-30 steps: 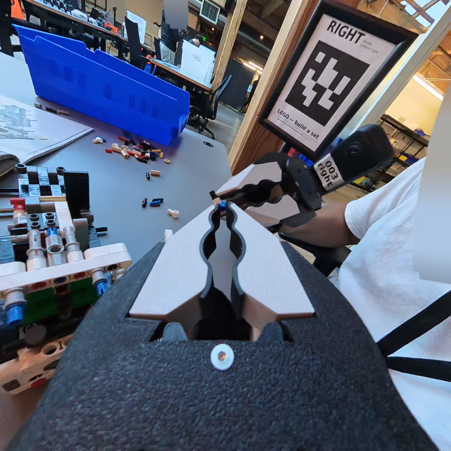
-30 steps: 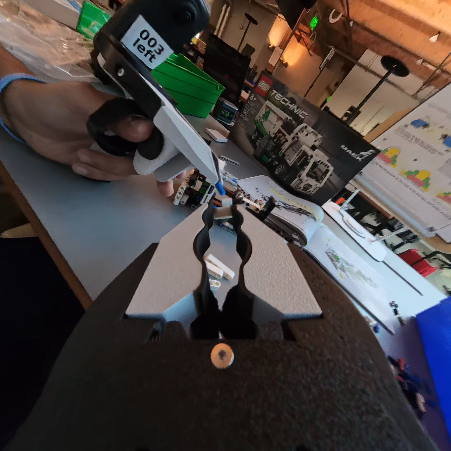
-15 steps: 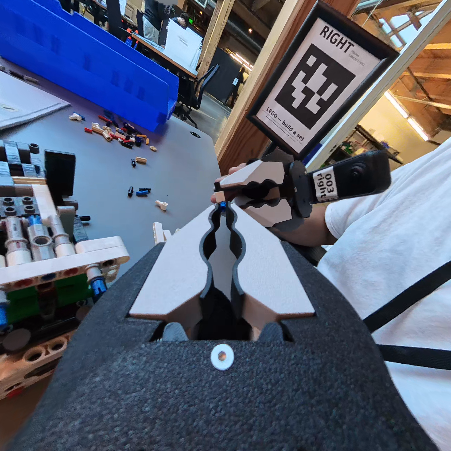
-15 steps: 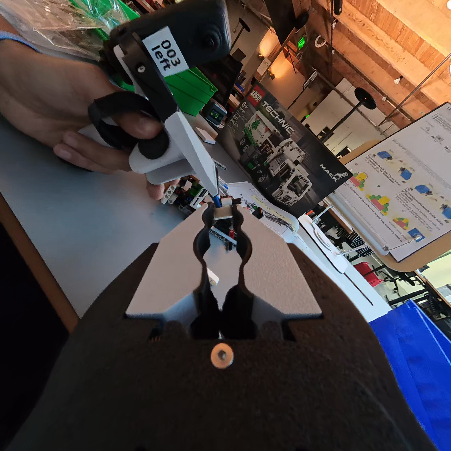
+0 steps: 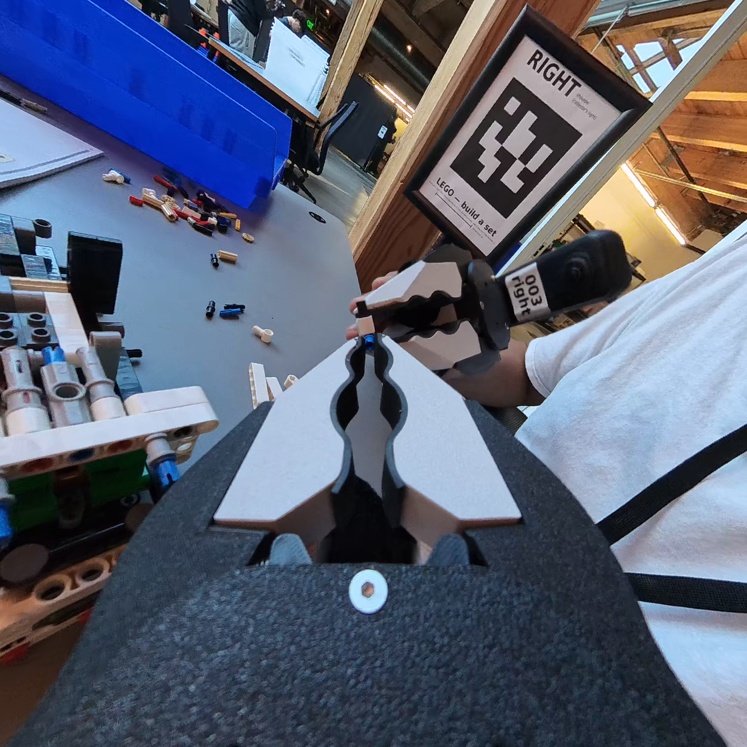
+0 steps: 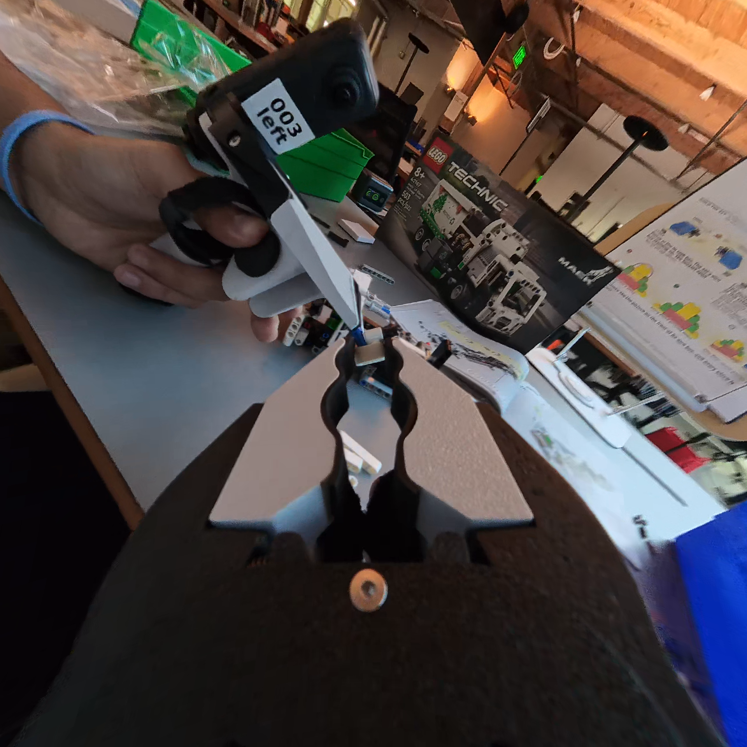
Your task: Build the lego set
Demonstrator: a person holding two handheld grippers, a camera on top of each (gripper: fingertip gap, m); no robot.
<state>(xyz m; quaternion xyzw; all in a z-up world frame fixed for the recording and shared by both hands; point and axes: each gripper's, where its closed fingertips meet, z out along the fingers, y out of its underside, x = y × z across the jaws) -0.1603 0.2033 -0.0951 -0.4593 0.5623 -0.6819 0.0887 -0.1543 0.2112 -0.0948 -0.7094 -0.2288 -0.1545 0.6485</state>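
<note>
Now joined in mid-air over the counter [image 5: 283, 283]: left claw [image 5: 367, 343] pinched narrow on a small blue pin [image 5: 368, 340]; right claw [image 6: 368, 351] clamped on a small tan connector block [image 6: 368, 354]; pin tip and block touching, the pin seemingly entering a hole in the block, though seating depth too small to tell.

Compared with a second ago, closer together; from the right wrist view, pin previously just above and left of the block, now pressed against its upper-left corner; from the left wrist view, right claw swung from a raised slant to nearly level, block brought square onto the pin; camera drifted too, so more of the blue bin [image 5: 141, 93] and loose parts pile [image 5: 190, 210] showing.

Meaning for the task, as a judgement: sub-assembly step under way, pin being mated to the block before the pair goes to the half-built truck chassis [image 5: 72, 404] at the left; likely a firm straight push needed next; risk of the pin slipping sideways between the fingers if pushed off-axis.

Elsewhere: open instruction booklet [image 6: 465, 343] and set box [image 6: 505, 250] beyond the claws; white beams [image 6: 359, 456] lying on the counter below.
</note>
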